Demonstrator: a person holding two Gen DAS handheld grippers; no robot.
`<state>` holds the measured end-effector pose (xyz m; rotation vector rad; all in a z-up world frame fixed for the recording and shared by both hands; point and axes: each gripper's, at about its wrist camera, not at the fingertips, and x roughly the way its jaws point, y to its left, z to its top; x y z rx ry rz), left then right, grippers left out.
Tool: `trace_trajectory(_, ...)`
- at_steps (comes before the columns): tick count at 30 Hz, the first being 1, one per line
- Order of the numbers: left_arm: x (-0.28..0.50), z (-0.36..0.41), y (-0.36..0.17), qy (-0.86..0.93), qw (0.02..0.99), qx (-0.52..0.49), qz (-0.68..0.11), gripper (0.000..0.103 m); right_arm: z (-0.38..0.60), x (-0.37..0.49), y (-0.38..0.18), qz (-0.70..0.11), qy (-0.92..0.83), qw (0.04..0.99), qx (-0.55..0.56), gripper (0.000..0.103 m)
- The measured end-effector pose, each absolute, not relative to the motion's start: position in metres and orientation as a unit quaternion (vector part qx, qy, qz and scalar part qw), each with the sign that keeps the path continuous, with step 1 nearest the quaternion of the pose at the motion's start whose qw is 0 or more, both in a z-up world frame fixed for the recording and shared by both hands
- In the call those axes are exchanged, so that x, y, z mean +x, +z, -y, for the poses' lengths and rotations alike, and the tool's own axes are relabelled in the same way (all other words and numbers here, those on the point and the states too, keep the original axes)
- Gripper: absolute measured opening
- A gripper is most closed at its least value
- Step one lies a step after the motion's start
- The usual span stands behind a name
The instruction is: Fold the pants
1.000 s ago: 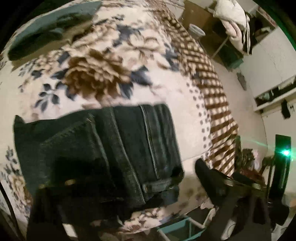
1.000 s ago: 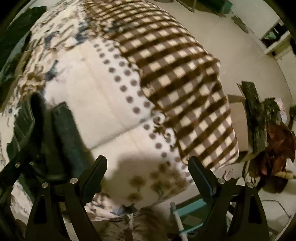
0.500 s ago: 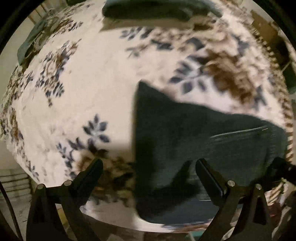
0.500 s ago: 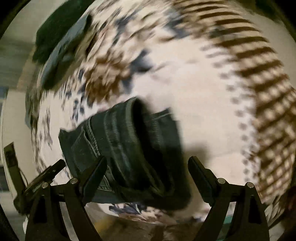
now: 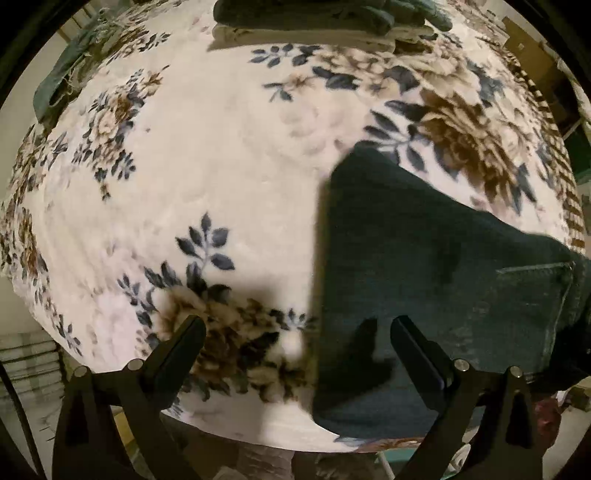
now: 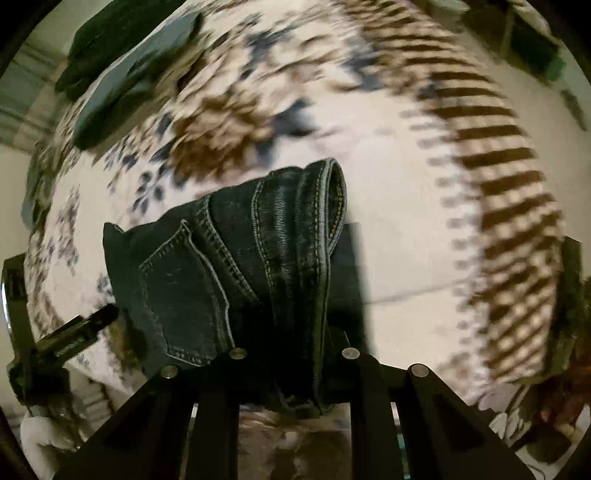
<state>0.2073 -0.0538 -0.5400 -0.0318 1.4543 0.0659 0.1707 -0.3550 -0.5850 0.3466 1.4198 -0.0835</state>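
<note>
Dark blue jeans (image 5: 424, 258) lie folded on a floral blanket (image 5: 221, 166) near the bed's front edge. My left gripper (image 5: 297, 343) points down over the jeans' left edge, open, with nothing between its fingers. One finger (image 5: 410, 347) hangs above the denim and the other above the blanket. In the right wrist view the jeans (image 6: 221, 266) show a back pocket and a thick stitched fold rising towards the camera. My right gripper (image 6: 295, 354) is closing its jaws on that fold, and the denim bunches between them and hides the fingertips.
A stack of folded clothes (image 5: 314, 14) sits at the far edge of the bed, seen also as dark folded clothes (image 6: 129, 55). A green cloth (image 5: 62, 74) lies at the far left. The brown checked border (image 6: 509, 184) marks the blanket's right side. The floor shows beyond the edges.
My left gripper slid left off the jeans to their left edge and stopped. My right gripper swung from the blanket over the jeans and went from wide open to clamped on the fold.
</note>
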Motion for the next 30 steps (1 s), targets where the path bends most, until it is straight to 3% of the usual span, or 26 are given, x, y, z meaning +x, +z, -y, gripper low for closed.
trace_trajectory(3, 0.213, 0.059, -0.543, 0.017, 0.745, -0.029, -0.667, 0.102, 0.395, 0.166, -0.615, -0.683, -0.041, 0.7, 0.205, 0.02)
trace_trajectory(4, 0.214, 0.061, -0.547, 0.008, 0.743, -0.04, -0.668, 0.102, 0.405, 0.166, -0.629, -0.687, -0.034, 0.689, 0.229, 0.025)
trace_trajectory(7, 0.218, 0.063, -0.559, -0.013, 0.737, -0.065, -0.673, 0.102, 0.414, 0.172, -0.643, -0.691, -0.022, 0.686, 0.226, 0.055)
trace_trajectory(9, 0.222, 0.061, -0.569, -0.023, 0.731, -0.084, -0.677, 0.102, 0.422, 0.173, -0.64, -0.672, -0.008, 0.696, 0.252, 0.062)
trace_trajectory(10, 0.225, 0.06, -0.575, -0.029, 0.726, -0.099, -0.679, 0.102, 0.425, 0.173, -0.641, -0.664, -0.002, 0.694, 0.276, 0.073)
trace_trajectory(13, 0.236, 0.053, -0.596, -0.038, 0.707, -0.152, -0.69, 0.102, 0.432, 0.17, -0.655, -0.653, 0.007, 0.685, 0.322, 0.074)
trace_trajectory(15, 0.242, 0.051, -0.606, -0.039, 0.702, -0.157, -0.693, 0.1, 0.435, 0.172, -0.662, -0.652, -0.016, 0.697, 0.298, 0.063)
trace_trajectory(19, 0.249, 0.047, -0.619, -0.052, 0.691, -0.16, -0.703, 0.1, 0.446, 0.175, -0.682, -0.665, -0.043, 0.68, 0.306, 0.061)
trace_trajectory(25, 0.215, 0.036, -0.586, -0.091, 0.704, -0.207, -0.673, 0.1, 0.456, 0.146, -0.659, -0.639, -0.018, 0.669, 0.379, 0.077)
trace_trajectory(30, 0.182, 0.042, -0.605, -0.105, 0.689, -0.207, -0.687, 0.1, 0.449, 0.106, -0.669, -0.614, -0.015, 0.643, 0.458, 0.078)
